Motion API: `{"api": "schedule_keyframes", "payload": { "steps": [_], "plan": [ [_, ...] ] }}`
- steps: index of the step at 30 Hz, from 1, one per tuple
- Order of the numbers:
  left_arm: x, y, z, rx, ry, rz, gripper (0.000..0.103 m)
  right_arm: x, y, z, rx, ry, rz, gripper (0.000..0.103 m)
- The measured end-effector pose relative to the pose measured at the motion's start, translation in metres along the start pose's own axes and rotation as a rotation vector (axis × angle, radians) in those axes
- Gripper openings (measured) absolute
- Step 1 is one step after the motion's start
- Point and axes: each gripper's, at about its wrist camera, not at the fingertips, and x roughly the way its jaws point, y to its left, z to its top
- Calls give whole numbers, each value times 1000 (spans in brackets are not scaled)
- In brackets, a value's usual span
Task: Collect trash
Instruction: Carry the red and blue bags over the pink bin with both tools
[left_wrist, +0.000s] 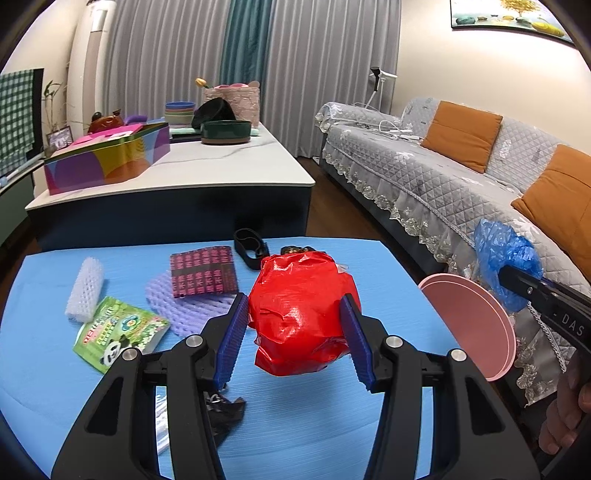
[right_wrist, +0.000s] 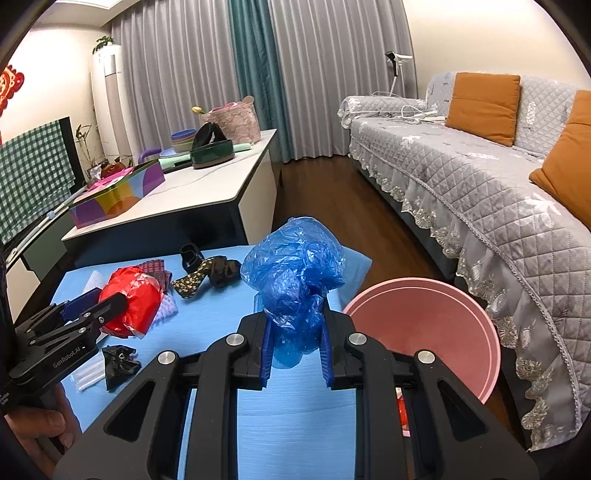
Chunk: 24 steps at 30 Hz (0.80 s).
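My left gripper (left_wrist: 295, 310) is shut on a crumpled red plastic wrapper (left_wrist: 301, 310) and holds it above the blue mat (left_wrist: 303, 424). It also shows in the right wrist view (right_wrist: 131, 301). My right gripper (right_wrist: 295, 347) is shut on a crumpled blue plastic bag (right_wrist: 295, 273), held near the mat's right edge, just left of the pink bin (right_wrist: 428, 328). The blue bag also shows in the left wrist view (left_wrist: 504, 258), above the pink bin (left_wrist: 472, 325).
On the mat lie a white foam net (left_wrist: 85, 291), a purple foam net (left_wrist: 184, 306), a dark patterned packet (left_wrist: 203, 271), a green panda packet (left_wrist: 118, 332), a black clip (left_wrist: 249, 247), a black scrap (right_wrist: 118, 363) and a patterned cloth strip (right_wrist: 207, 277). A white table (left_wrist: 221, 166) stands behind, a grey sofa (right_wrist: 480, 177) to the right.
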Motion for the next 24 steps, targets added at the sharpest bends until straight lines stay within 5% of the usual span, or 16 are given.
{"api": "schedule_keyframes", "payload": {
  "steps": [24],
  "plan": [
    [14, -47, 6, 25, 20, -99, 50, -18, -54, 11, 69, -34, -106, 21]
  ]
}}
